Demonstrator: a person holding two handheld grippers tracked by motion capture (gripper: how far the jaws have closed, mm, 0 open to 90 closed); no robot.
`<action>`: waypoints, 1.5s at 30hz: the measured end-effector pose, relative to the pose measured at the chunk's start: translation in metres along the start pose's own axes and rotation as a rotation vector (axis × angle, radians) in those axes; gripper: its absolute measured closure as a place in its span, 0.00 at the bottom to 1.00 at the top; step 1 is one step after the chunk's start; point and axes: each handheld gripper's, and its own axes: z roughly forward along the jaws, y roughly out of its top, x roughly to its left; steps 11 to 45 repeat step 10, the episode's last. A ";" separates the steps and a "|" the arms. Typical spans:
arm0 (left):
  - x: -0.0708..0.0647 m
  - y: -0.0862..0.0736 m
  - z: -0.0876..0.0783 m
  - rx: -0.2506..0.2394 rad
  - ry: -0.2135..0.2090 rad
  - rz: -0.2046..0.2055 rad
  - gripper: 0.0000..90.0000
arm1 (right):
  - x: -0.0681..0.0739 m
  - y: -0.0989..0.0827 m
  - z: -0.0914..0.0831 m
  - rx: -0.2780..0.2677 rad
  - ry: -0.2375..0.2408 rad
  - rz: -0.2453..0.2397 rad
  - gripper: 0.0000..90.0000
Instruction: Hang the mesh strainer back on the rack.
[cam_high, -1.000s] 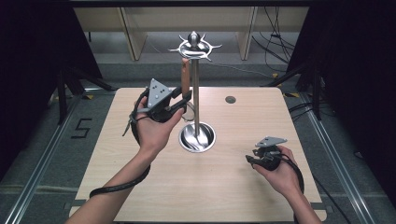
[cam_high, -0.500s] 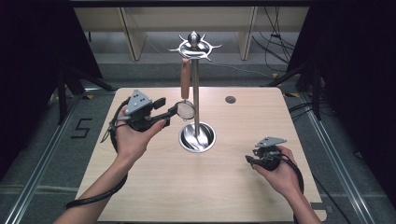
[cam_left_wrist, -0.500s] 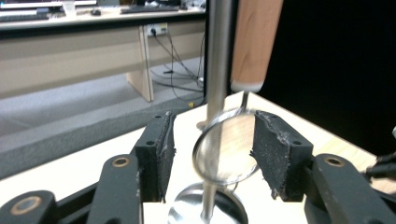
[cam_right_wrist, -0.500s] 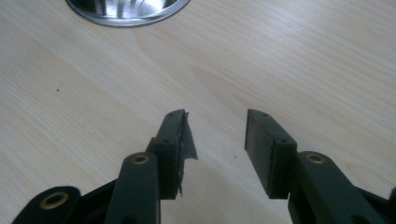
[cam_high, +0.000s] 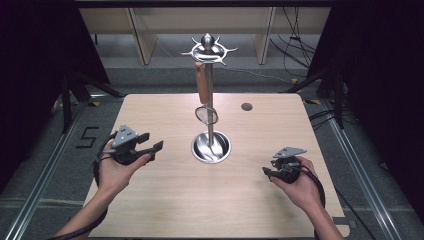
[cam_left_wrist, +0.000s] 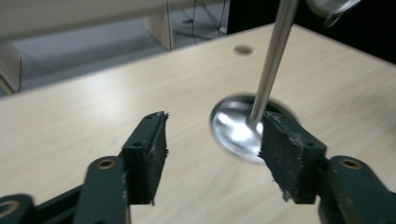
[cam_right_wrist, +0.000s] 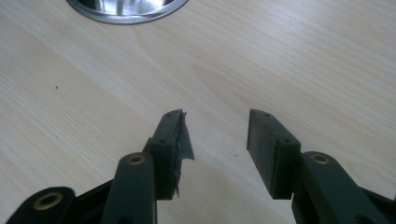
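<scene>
A metal stand (cam_high: 209, 100) rises from a shiny round base (cam_high: 211, 147) at the table's middle, with a ring of hooks on top. A utensil with a wooden handle (cam_high: 201, 86) and a round metal head (cam_high: 206, 115) hangs from one hook, beside the pole. My left gripper (cam_high: 151, 143) is open and empty, held left of the base and apart from it. In the left gripper view the open gripper (cam_left_wrist: 212, 149) faces the base (cam_left_wrist: 236, 128) and pole (cam_left_wrist: 273, 60). My right gripper (cam_high: 267, 171) hovers open over bare wood at the front right, also open and empty in its own view (cam_right_wrist: 215, 135).
The pale wooden table (cam_high: 165, 200) has a small round hole (cam_high: 246, 106) behind the stand on the right. Dark floor, rails and cables surround the table. Wooden shelf legs stand at the far back. The base's rim (cam_right_wrist: 126, 11) sits at the top of the right gripper view.
My left gripper has drawn back from the hanging utensil, moving left and toward the table's front. The utensil stays on its hook. The right gripper has not moved.
</scene>
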 end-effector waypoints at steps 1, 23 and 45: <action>0.004 -0.009 -0.001 0.008 0.007 -0.001 0.47 | 0.000 0.000 0.000 0.001 -0.001 0.001 0.63; 0.031 -0.060 -0.007 0.091 0.031 -0.081 0.46 | 0.000 0.001 0.000 -0.001 -0.002 0.002 0.61; 0.031 -0.060 -0.007 0.091 0.031 -0.081 0.46 | 0.000 0.001 0.000 -0.001 -0.002 0.002 0.61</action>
